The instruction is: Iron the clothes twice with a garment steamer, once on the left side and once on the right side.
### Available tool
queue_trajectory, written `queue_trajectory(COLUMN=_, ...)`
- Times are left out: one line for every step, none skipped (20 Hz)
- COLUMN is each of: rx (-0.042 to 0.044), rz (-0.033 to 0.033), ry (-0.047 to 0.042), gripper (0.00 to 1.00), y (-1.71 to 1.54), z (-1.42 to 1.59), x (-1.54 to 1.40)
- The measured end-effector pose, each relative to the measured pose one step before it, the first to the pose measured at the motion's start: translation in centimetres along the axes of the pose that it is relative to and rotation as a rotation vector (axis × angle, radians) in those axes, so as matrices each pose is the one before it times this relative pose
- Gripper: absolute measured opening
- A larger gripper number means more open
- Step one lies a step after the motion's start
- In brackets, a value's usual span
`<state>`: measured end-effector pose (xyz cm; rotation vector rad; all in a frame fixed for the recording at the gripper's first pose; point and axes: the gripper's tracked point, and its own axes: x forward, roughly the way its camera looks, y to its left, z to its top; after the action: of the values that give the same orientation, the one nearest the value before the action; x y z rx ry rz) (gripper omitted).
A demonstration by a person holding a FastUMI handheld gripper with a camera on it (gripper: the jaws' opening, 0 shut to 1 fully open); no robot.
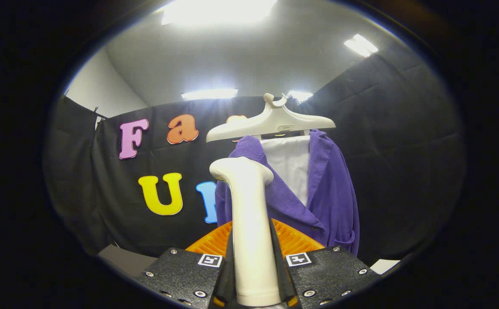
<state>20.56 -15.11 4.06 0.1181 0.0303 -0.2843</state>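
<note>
**Steamer gripped and raised before the hanging garment**

Garment steamer held upright between the fingers, handle clamped from both sides, head at 12 o'clock from the grip. Gripper closed on that handle, no gap visible on either side. Orange ridged part showing behind the handle, just above the fingers; whether part of the steamer or of the rig, cannot tell.

Beyond the steamer head, toward 1 o'clock: purple garment, hung open-fronted, with a white panel showing between its two front edges. Steamer head overlapping the garment's shoulder at 11 o'clock of the panel; touching or merely in front, cannot tell. Pale hanger at 12 o'clock above the garment, tilted, one end lower.

Judged risks from here:
- Handle smooth and tall above the grip, so likely to twist or tip in the fingers if pressed hard against the cloth.
- Garment loose on a tilted hanger, so a downward drag could pull it off or swing it aside.
- Pass drifting onto the middle panel, leaving one side missed.

Containers: none visible, nothing held in anything.

Booth wall behind everything, ceiling lights overhead.
</note>
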Motion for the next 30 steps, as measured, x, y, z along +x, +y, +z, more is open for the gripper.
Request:
queue_trajectory(rx=-0.00609, rz=-0.01083, ry=0.00847, gripper=0.39, y=-0.383, z=-0.437, x=0.42)
queue_trajectory(rx=-0.01245, rz=-0.00791, ry=0.01326, gripper=0.39, y=-0.256, z=-0.625, x=0.395)
queue_trajectory(rx=-0.01528, rz=-0.00231, ry=0.01566, gripper=0.39, y=-0.091, z=-0.565, x=0.201)
queue_trajectory(rx=-0.01063, rz=-0.00171, ry=0.00416, gripper=0.39, y=-0.009, z=-0.313, x=0.161)
queue_trajectory(rx=-0.00192, rz=-0.00359, ry=-0.00955, gripper=0.39, y=-0.034, z=0.088, x=-0.002)
queue_trajectory(rx=0.00268, rz=-0.00115, ry=-0.00167, gripper=0.39, y=0.07, z=-0.13, x=0.059)
queue_trajectory(rx=0.00086, rz=0.00031, ry=-0.0002, gripper=0.39, y=-0.002, z=-0.2, x=-0.093)
queue_trajectory(rx=0.00012, rz=-0.00047, ry=-0.00123, gripper=0.39, y=-0.008, z=-0.22, x=0.066)
queue_trajectory(rx=-0.00116, rz=0.00002, ry=-0.00227, gripper=0.39, y=-0.051, z=-0.233, x=0.017)
queue_trajectory(rx=-0.00479, rz=-0.00041, ry=0.00266, gripper=0.39, y=-0.116, z=-0.465, x=-0.045)
queue_trajectory(rx=-0.00647, rz=-0.00094, ry=0.00671, gripper=0.39, y=-0.121, z=-0.491, x=-0.105)
queue_trajectory(rx=-0.00716, rz=-0.00312, ry=0.00859, gripper=0.39, y=-0.152, z=-0.631, x=-0.091)
queue_trajectory(rx=-0.00909, rz=-0.00355, ry=0.01382, gripper=0.39, y=-0.126, z=-0.757, x=-0.118)
queue_trajectory(rx=-0.01084, rz=-0.003, ry=0.00604, gripper=0.39, y=-0.047, z=-0.535, x=-0.049)
queue_trajectory(rx=-0.00707, rz=-0.00365, ry=0.00351, gripper=0.39, y=-0.126, z=-0.342, x=-0.134)
queue_trajectory(rx=-0.00349, rz=-0.00035, ry=0.00402, gripper=0.39, y=-0.113, z=-0.479, x=-0.11)
queue_trajectory(rx=-0.00187, rz=0.00269, ry=0.00185, gripper=0.39, y=-0.016, z=-0.385, x=-0.076)
queue_trajectory(rx=-0.00267, rz=0.00151, ry=0.00249, gripper=0.4, y=-0.111, z=-0.458, x=0.017)
queue_trajectory(rx=-0.00857, rz=0.00171, ry=0.00786, gripper=0.39, y=-0.134, z=-0.539, x=-0.071)
queue_trajectory(rx=-0.0138, rz=-0.00254, ry=0.01118, gripper=0.39, y=-0.254, z=-0.744, x=0.03)
queue_trajectory(rx=-0.01064, rz=-0.00755, ry=0.01463, gripper=0.4, y=-0.269, z=-0.746, x=-0.037)
queue_trajectory(rx=-0.00992, rz=-0.00604, ry=0.01476, gripper=0.4, y=-0.183, z=-0.785, x=-0.044)
queue_trajectory(rx=-0.00483, rz=-0.0029, ry=0.00887, gripper=0.4, y=-0.097, z=-0.508, x=-0.081)
queue_trajectory(rx=-0.00002, rz=-0.00062, ry=0.00815, gripper=0.4, y=-0.097, z=-0.578, x=-0.076)
queue_trajectory(rx=0.00216, rz=0.00004, ry=0.00666, gripper=0.4, y=-0.103, z=-0.479, x=-0.091)
queue_trajectory(rx=0.00321, rz=-0.00072, ry=0.00311, gripper=0.4, y=-0.076, z=-0.44, x=-0.016)
queue_trajectory(rx=0.00454, rz=-0.00118, ry=0.00386, gripper=0.4, y=-0.038, z=-0.353, x=-0.114)
queue_trajectory(rx=0.0033, rz=-0.00019, ry=0.00629, gripper=0.4, y=-0.074, z=-0.51, x=0.034)
queue_trajectory(rx=-0.00022, rz=-0.00154, ry=0.00895, gripper=0.4, y=-0.066, z=-0.585, x=-0.035)
queue_trajectory(rx=-0.00254, rz=-0.00368, ry=0.00885, gripper=0.39, y=-0.2, z=-0.675, x=-0.087)
